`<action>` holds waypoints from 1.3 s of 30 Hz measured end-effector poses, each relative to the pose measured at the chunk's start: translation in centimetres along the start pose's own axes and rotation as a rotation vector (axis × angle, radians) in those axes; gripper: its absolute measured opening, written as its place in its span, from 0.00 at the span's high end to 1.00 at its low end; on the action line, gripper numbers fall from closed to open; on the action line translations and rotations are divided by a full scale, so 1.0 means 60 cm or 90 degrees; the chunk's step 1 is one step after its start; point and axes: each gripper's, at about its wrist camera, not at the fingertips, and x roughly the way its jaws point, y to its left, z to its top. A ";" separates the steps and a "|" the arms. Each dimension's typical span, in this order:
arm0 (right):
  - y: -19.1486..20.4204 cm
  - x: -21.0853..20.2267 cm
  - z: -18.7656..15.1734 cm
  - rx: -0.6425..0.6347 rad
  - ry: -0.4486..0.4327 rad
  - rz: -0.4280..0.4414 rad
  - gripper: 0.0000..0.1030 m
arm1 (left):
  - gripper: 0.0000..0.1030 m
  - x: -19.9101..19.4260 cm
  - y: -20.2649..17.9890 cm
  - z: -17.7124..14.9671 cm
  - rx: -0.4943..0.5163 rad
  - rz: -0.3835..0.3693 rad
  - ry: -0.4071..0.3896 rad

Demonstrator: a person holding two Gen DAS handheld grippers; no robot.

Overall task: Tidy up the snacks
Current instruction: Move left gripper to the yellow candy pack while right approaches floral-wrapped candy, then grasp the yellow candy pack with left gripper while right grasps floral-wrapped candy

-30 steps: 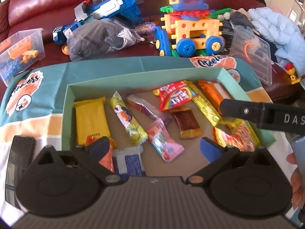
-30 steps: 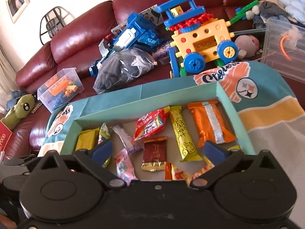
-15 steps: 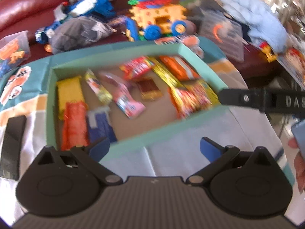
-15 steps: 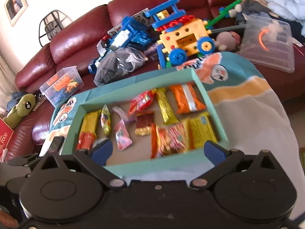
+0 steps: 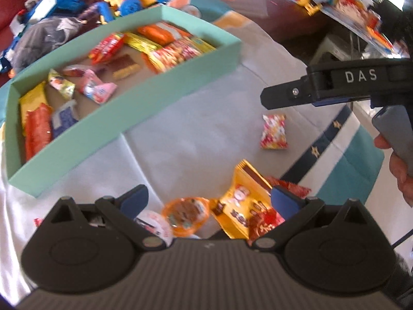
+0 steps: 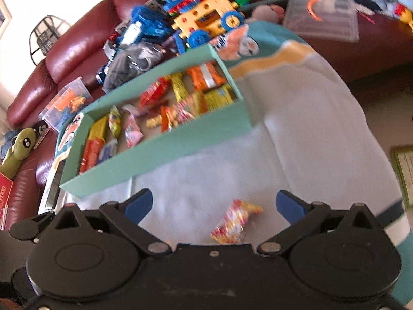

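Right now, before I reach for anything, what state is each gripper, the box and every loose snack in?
Left gripper: open, empty, above the near snacks.
Right gripper: open, empty, above the small packet.
Teal box: lidless, partly filled with snacks.
Small red-yellow packet: loose on the cloth, outside the box.
Gold packet: flat on the cloth, outside the box.
Orange cup: on the cloth, sealed.

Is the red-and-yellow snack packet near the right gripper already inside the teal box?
No, the snack packet lies on the cloth outside the teal box.
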 end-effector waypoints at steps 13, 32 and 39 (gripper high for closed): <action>-0.025 0.017 -0.035 0.024 0.026 -0.001 0.43 | 0.56 0.056 -0.034 0.003 0.059 -0.011 0.029; 0.045 0.065 -0.046 -0.125 0.015 -0.090 0.80 | 0.37 0.059 0.107 0.011 -0.136 0.071 0.005; 0.040 0.063 -0.045 -0.116 0.020 -0.079 0.80 | 0.70 0.066 0.075 0.021 -0.082 0.066 -0.007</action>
